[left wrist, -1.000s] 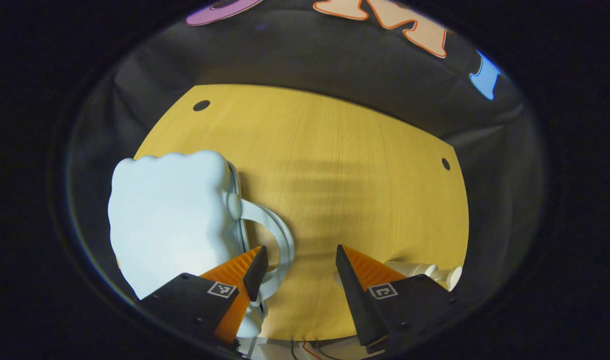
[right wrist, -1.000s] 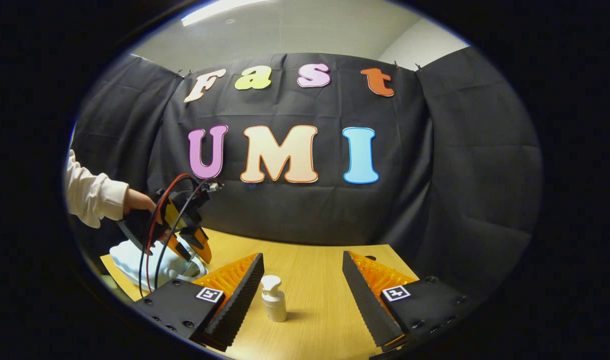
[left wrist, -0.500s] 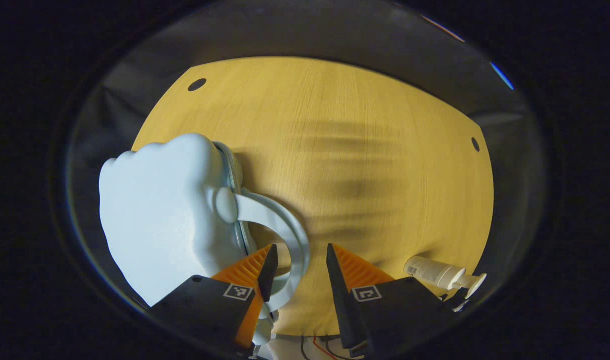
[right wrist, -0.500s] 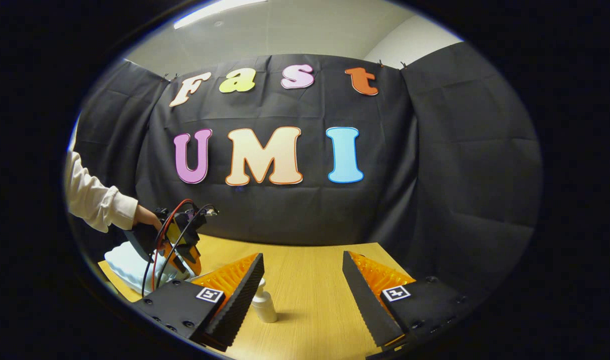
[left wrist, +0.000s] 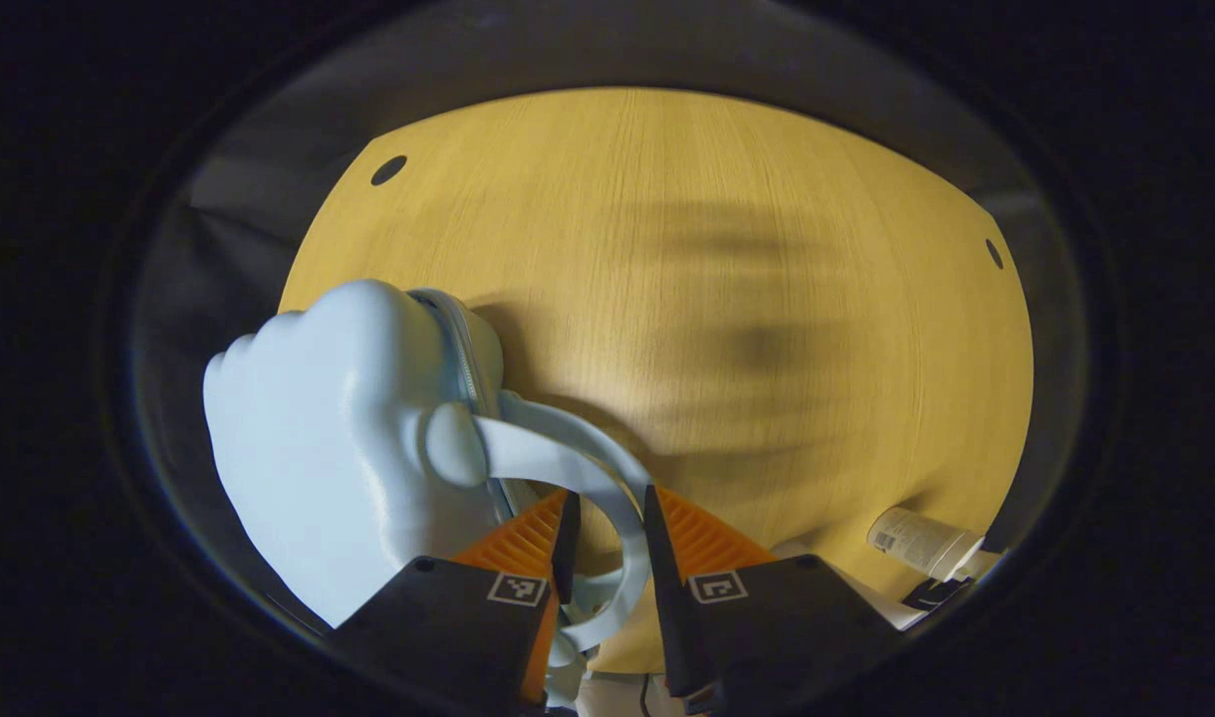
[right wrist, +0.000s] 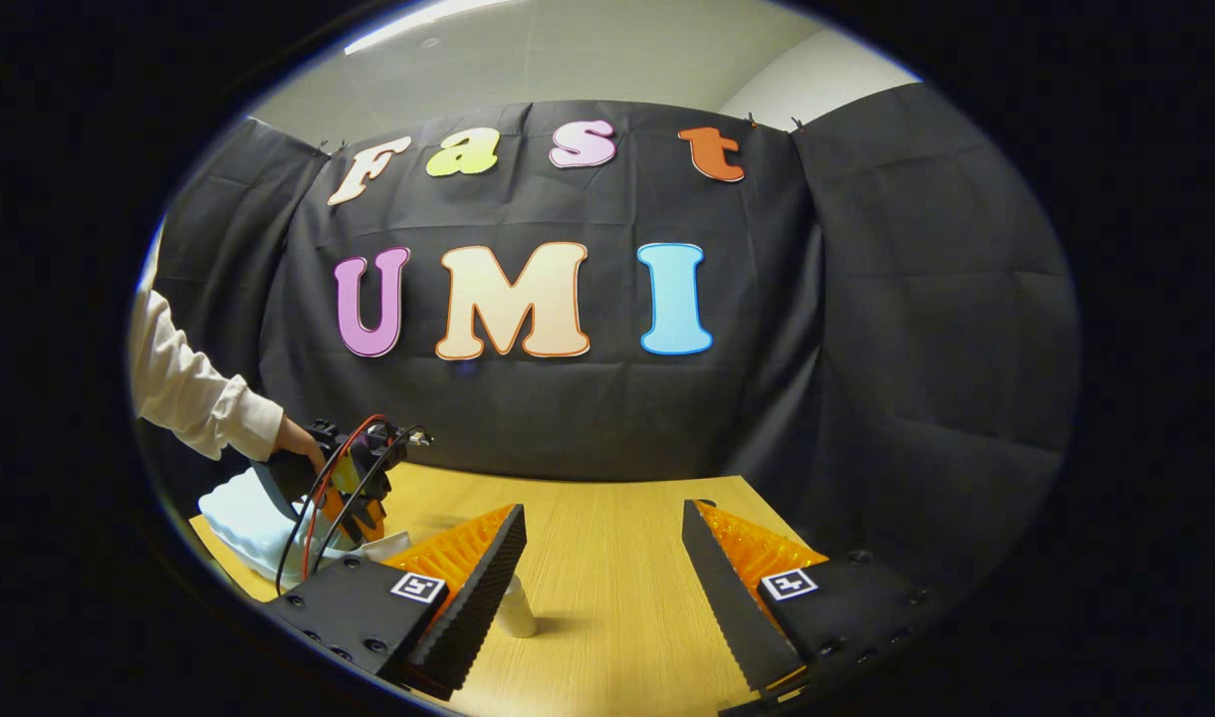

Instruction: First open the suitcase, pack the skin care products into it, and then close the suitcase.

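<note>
Right now my left tool (left wrist: 607, 543) has its fingers narrowed around the case's handle (left wrist: 578, 468), low in the middle of the left gripper view; they flank the loop closely, though I cannot tell whether both actually press on it. The case (left wrist: 339, 458) sits at the left of that view on the bench (left wrist: 727, 259), still zipped. It looks like a small moulded shell, pale blue, smooth and slightly glossy with a scalloped edge, so I judge it light, stiff and a bit slippery. The handle is a thin curved band, probably springy; it suits steadying or lifting, but opening will call for the zip line (left wrist: 465, 349) along the seam. A bottle (left wrist: 921, 543) lies at the lower right edge: white plastic, round, likely light and prone to rolling, best taken across its body. In the right gripper view my right tool (right wrist: 603, 568) is spread wide and empty over the bench, the bottle partly hidden behind its left finger.
</note>
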